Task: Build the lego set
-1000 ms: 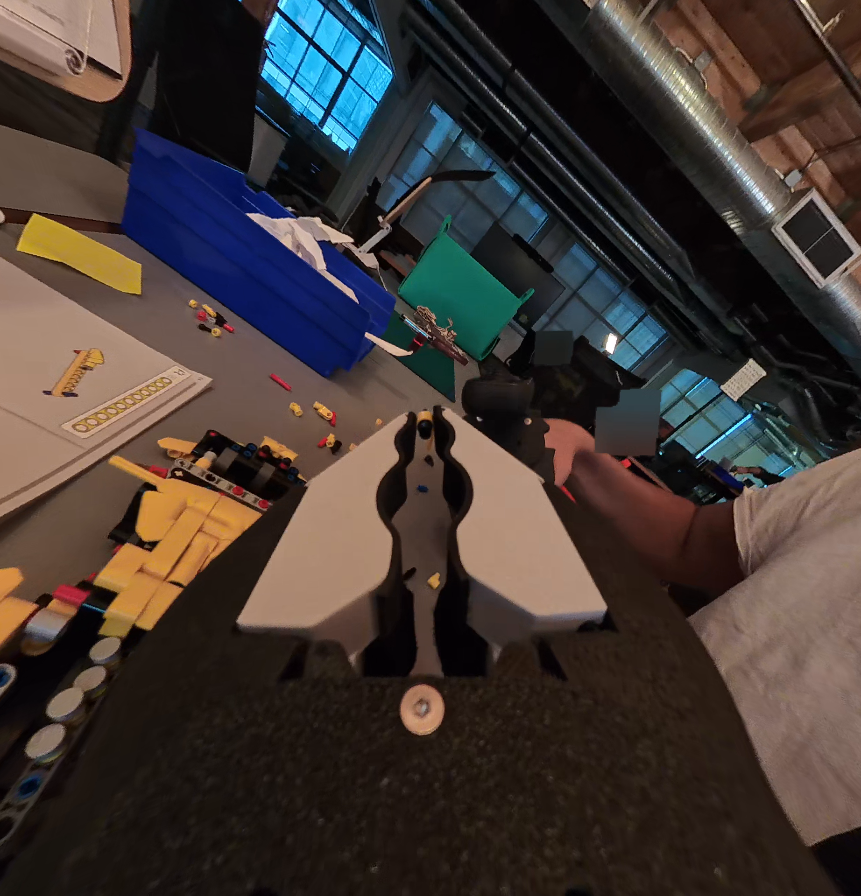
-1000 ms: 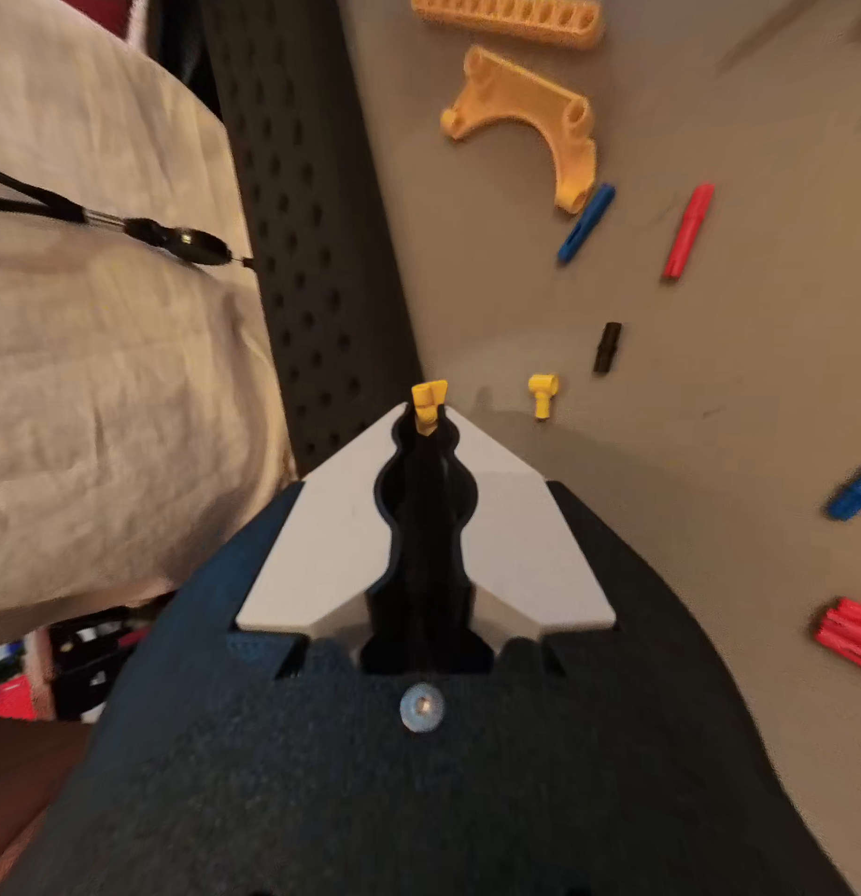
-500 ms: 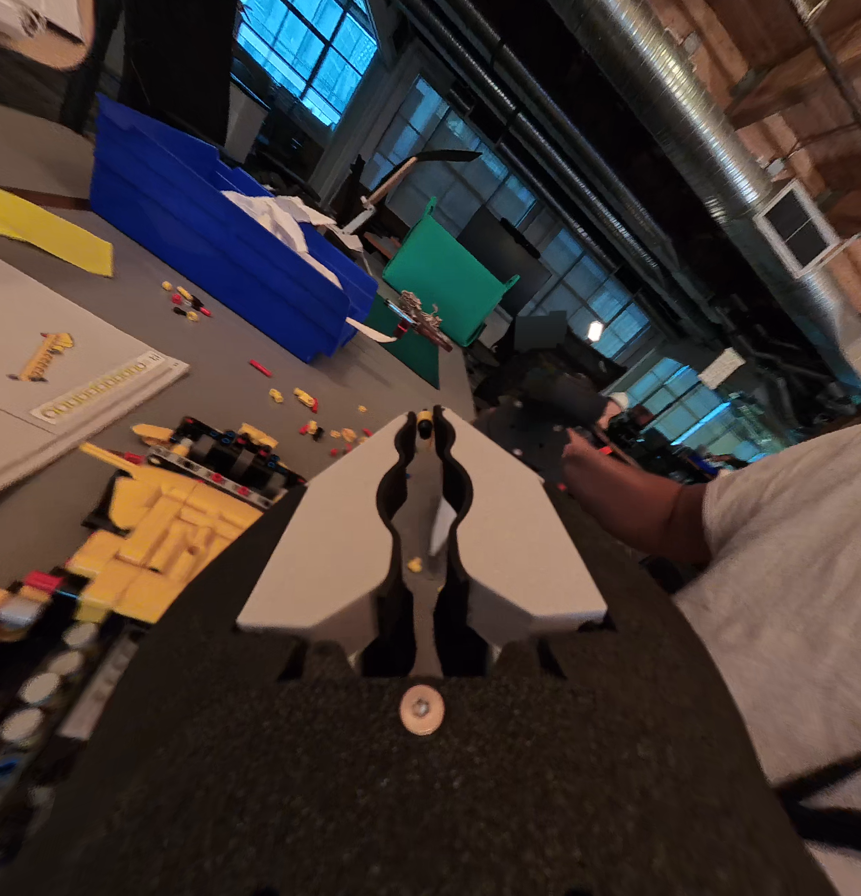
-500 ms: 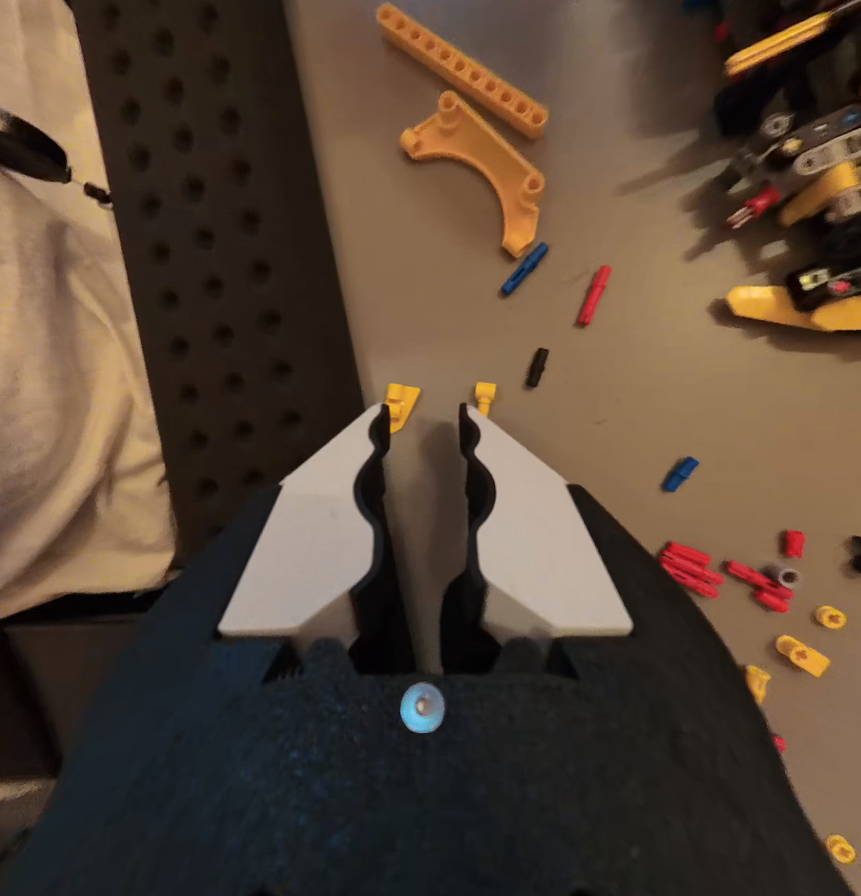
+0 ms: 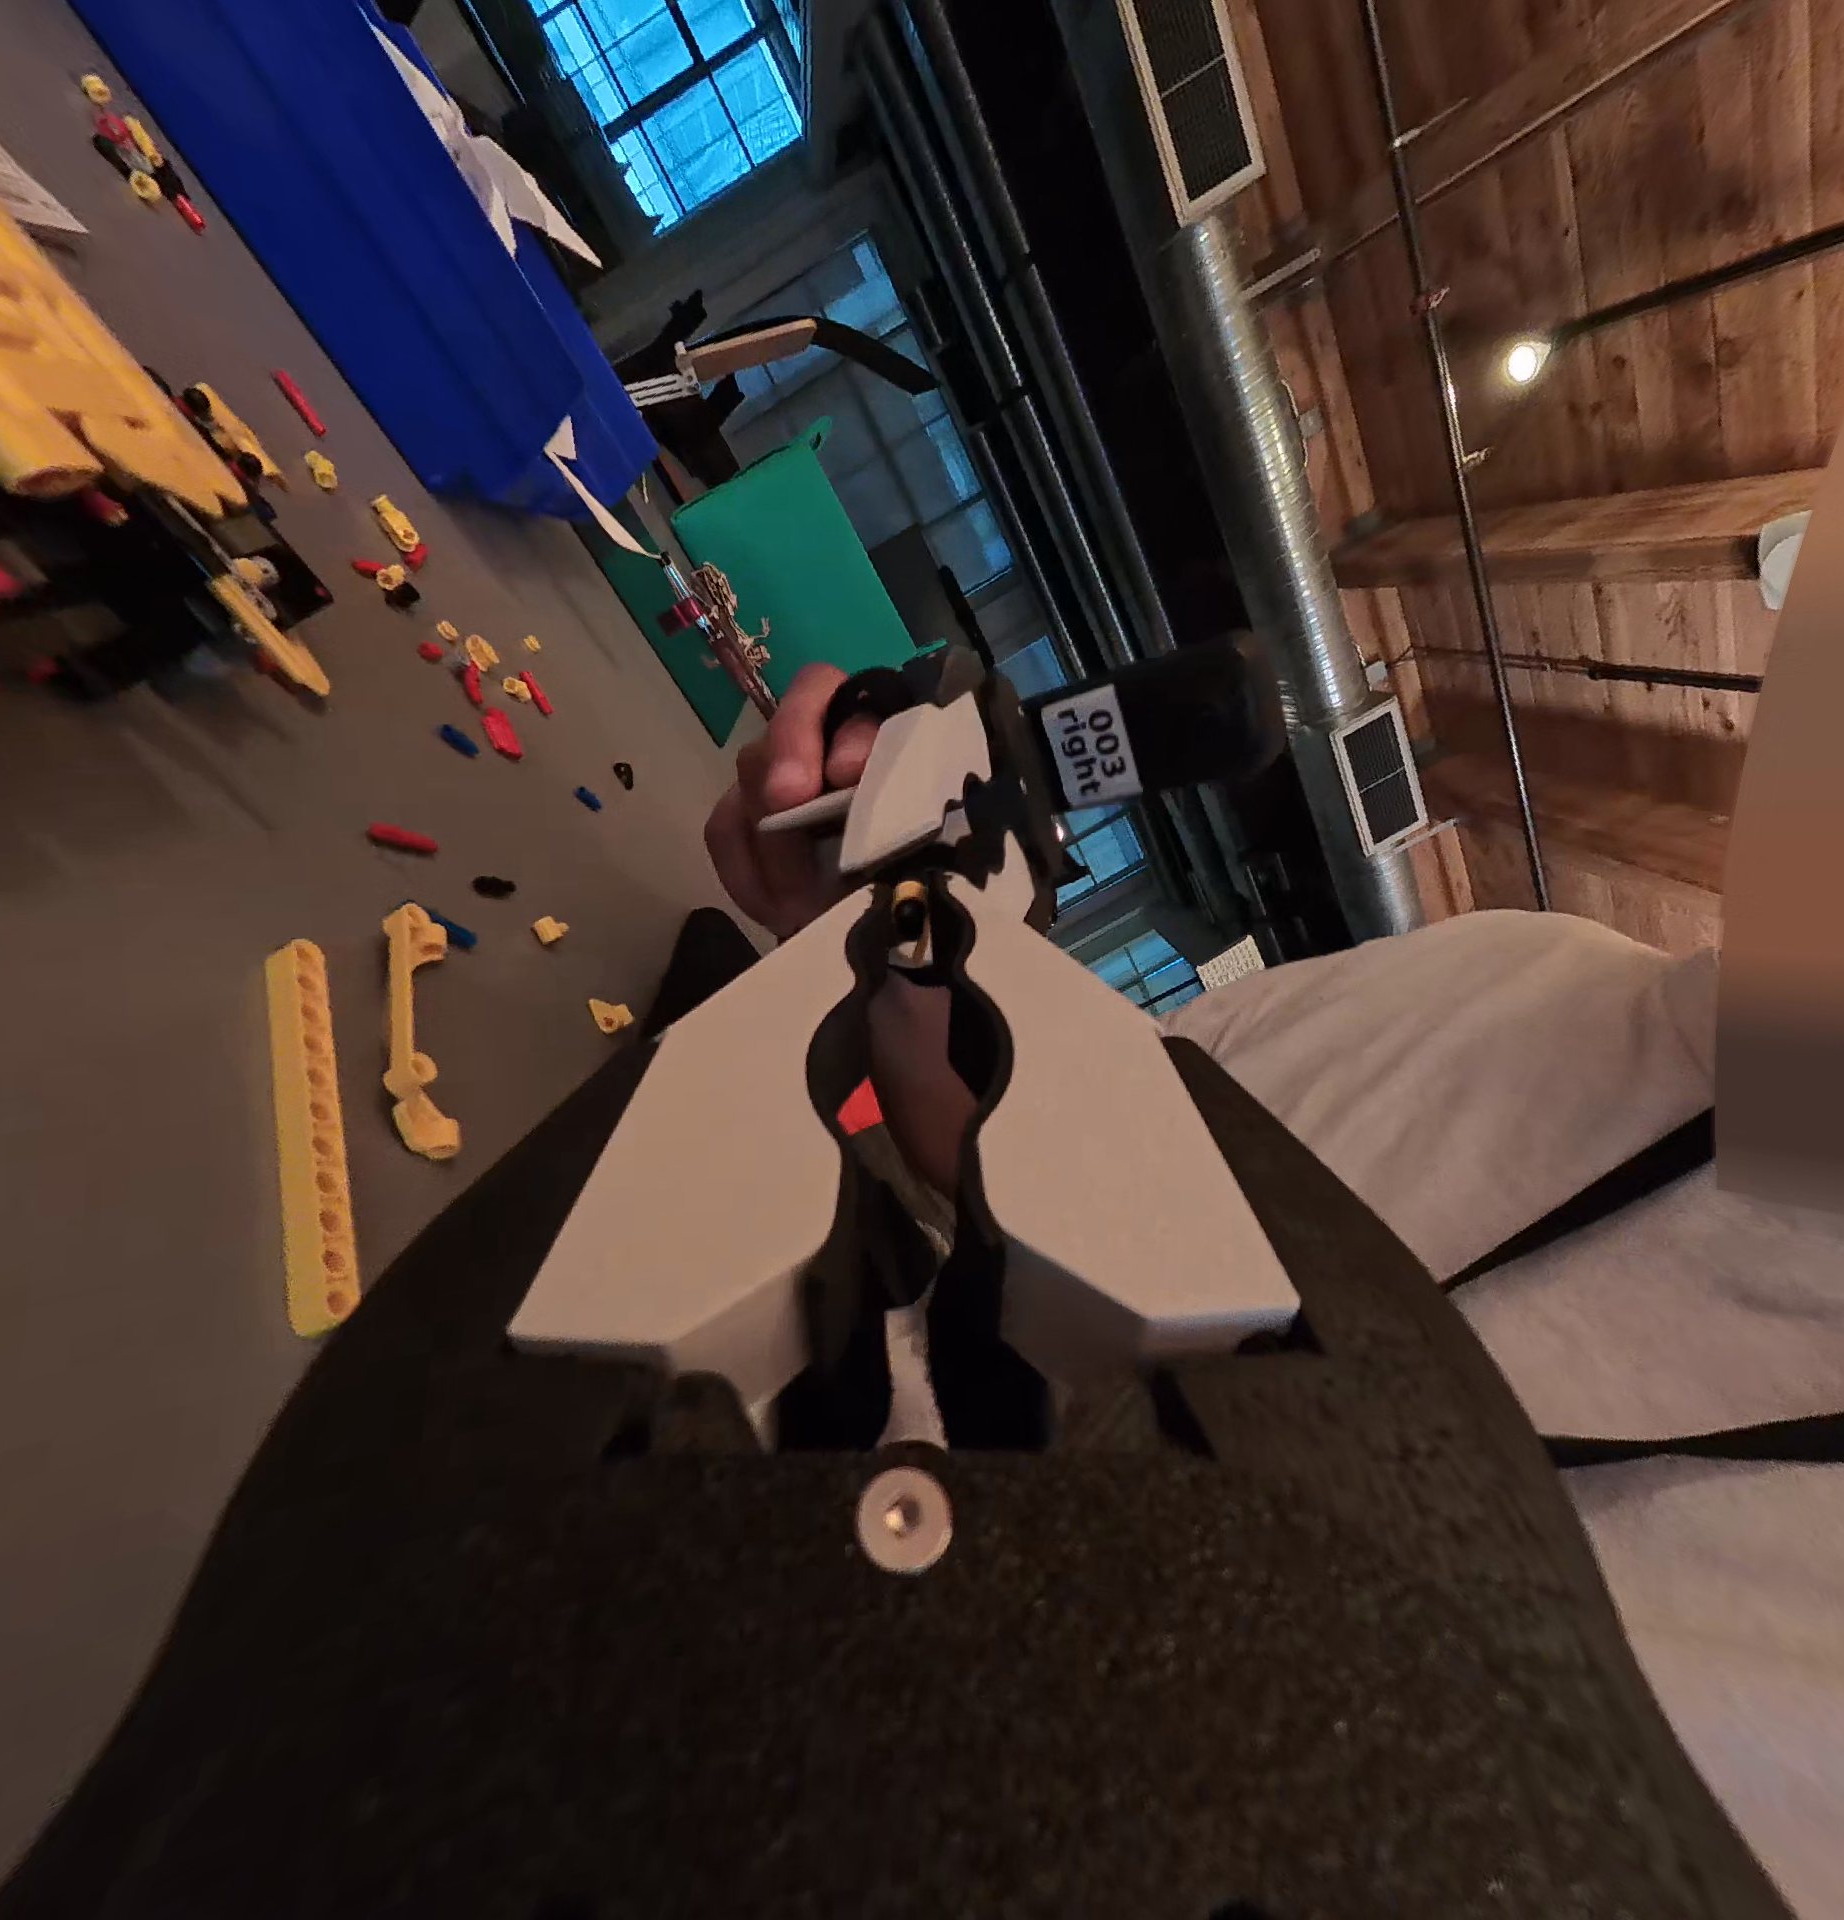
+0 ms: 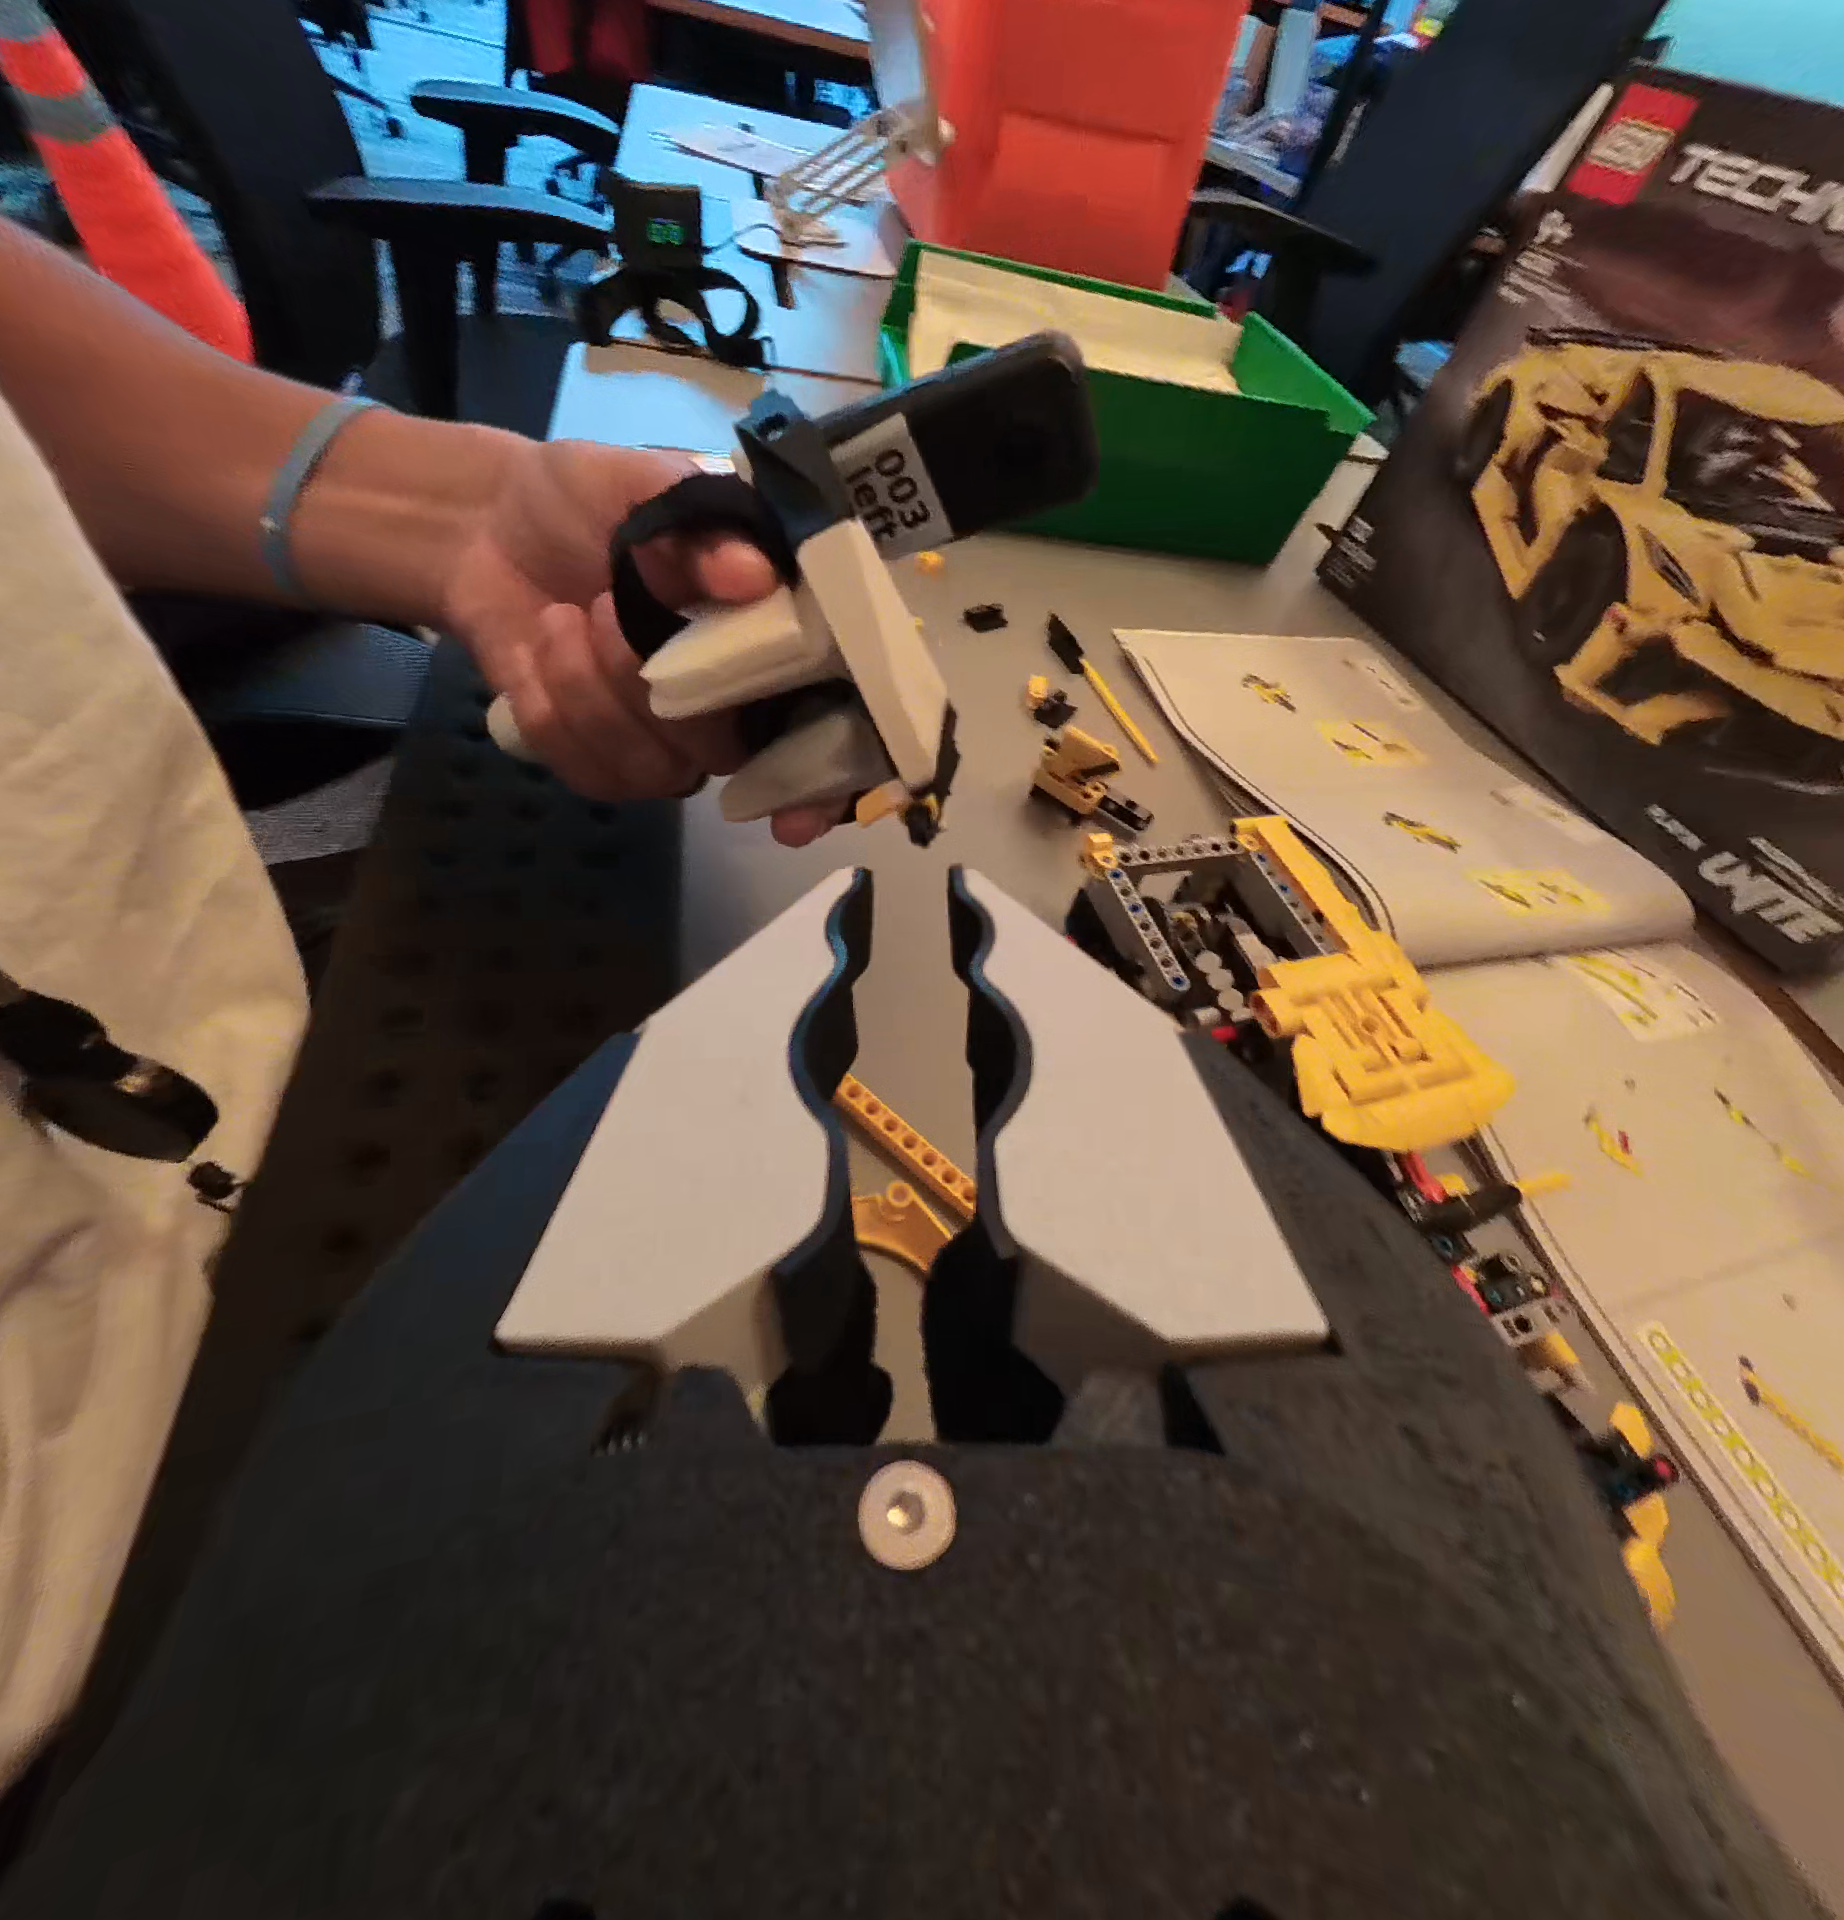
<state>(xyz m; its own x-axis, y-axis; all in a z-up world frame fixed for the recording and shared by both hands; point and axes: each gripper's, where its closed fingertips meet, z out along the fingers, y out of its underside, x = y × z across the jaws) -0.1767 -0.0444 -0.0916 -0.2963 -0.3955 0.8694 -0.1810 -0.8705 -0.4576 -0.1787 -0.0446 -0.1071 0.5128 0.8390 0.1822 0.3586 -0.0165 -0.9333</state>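
My left gripper (image 5: 905, 906) is shut on a small yellow-and-black pin piece (image 5: 907, 902), held in the air above the table edge. In the right wrist view the left gripper (image 6: 918, 812) and its piece (image 6: 890, 805) hang just beyond my right gripper (image 6: 907, 883), which is open and empty. The two grippers face each other tip to tip, and the right one also shows in the left wrist view (image 5: 949, 831). The partly built yellow-and-black model (image 6: 1313, 997) lies on the grey table to the right.
A long yellow beam (image 5: 310, 1132), a curved yellow piece (image 5: 414, 1039) and loose small pins (image 5: 482, 686) lie on the table. An instruction booklet (image 6: 1417, 821), the set's box (image 6: 1676, 499), a green bin (image 6: 1157, 447) and a blue bin (image 5: 398, 270) stand around. The tips of both grippers are at nearly the same place.
My right gripper opened, left a small yellow piece on the table, then rose and turned toward the left gripper. My left gripper swung round to face it, still holding its piece.
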